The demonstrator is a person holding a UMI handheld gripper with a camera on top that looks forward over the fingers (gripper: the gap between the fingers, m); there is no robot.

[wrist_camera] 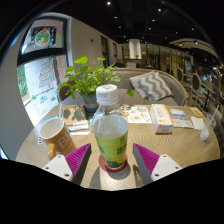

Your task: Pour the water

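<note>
A clear plastic bottle (110, 135) with a white cap and a green label stands upright on a red coaster (114, 167) on the wooden table (175, 143). To its left sits a tan mug (55, 135) with a white inside. My gripper (111, 163) is open, and the bottle's base stands between the two magenta pads (78, 157) with a gap at each side. Neither finger touches the bottle.
A leafy potted plant (90, 78) stands just beyond the bottle. Leaflets and cards (168, 116) lie on the table to the right. A chair with a striped cushion (150, 86) is behind the table, and a window with posters (40, 60) is at the left.
</note>
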